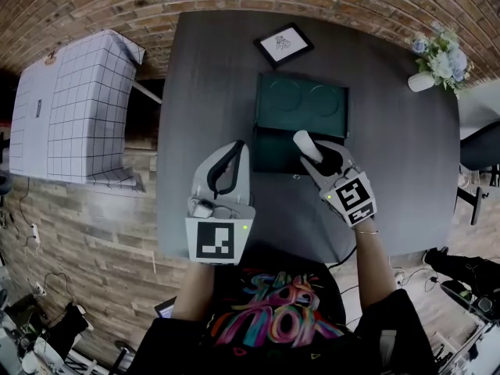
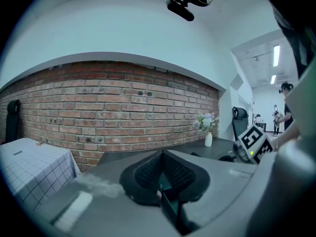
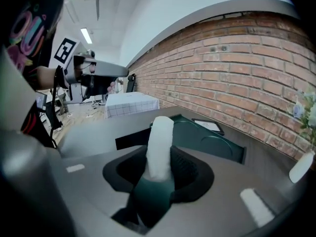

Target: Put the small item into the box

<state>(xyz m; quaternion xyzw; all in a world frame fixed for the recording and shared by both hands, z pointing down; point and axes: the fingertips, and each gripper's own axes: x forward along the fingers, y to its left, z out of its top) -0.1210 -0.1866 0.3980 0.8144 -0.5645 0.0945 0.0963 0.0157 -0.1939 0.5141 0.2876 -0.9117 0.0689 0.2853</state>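
Observation:
A dark green box point(image 1: 301, 104) lies open in the middle of the dark table point(image 1: 211, 76); two round hollows show in its upper part. My right gripper point(image 1: 316, 156) is at the box's near right edge, shut on a small white cylinder point(image 1: 305, 143) that sticks out past the fingertips. In the right gripper view the white cylinder point(image 3: 160, 142) stands between the pads of the right gripper point(image 3: 159, 168), with the green box point(image 3: 212, 142) just beyond. My left gripper point(image 1: 237, 148) is left of the box, fingertips together. The left gripper point(image 2: 162, 158) holds nothing that I can see.
A framed picture point(image 1: 283, 44) lies behind the box. A white vase of flowers point(image 1: 437, 61) stands at the table's far right corner. A table under a checked cloth point(image 1: 78, 108) is off to the left, and a brick wall point(image 2: 108, 112) runs behind.

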